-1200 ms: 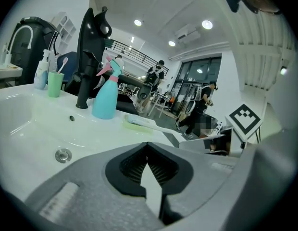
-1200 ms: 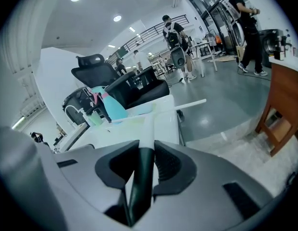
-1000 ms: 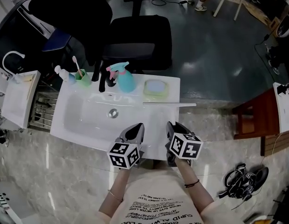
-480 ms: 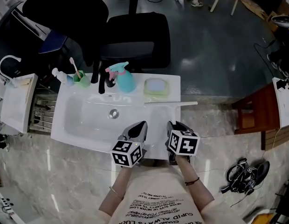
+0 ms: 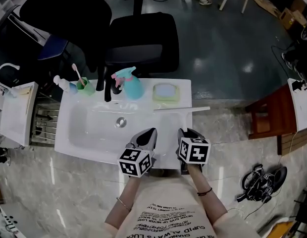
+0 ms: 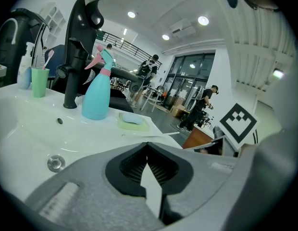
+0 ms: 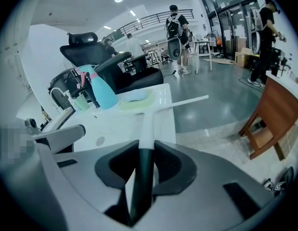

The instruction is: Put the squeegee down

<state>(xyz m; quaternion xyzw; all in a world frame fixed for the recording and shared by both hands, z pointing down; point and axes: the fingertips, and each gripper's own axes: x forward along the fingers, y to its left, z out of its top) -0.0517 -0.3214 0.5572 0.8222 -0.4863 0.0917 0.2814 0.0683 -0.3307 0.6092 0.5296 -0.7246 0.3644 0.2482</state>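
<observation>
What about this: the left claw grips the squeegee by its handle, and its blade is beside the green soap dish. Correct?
No: the right claw grips the squeegee, as the right gripper view shows. The rest holds: by its handle, blade beside the green soap dish.

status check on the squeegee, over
Left tongs shut, empty. Right tongs clamped on white squeegee with black grip, blade lying across white sink, right side. Green soap dish just behind blade, apart.

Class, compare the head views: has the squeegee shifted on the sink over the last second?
No. The squeegee blade lies just in front of the soap dish, exactly as before, with its handle clamped in the right gripper.
</observation>
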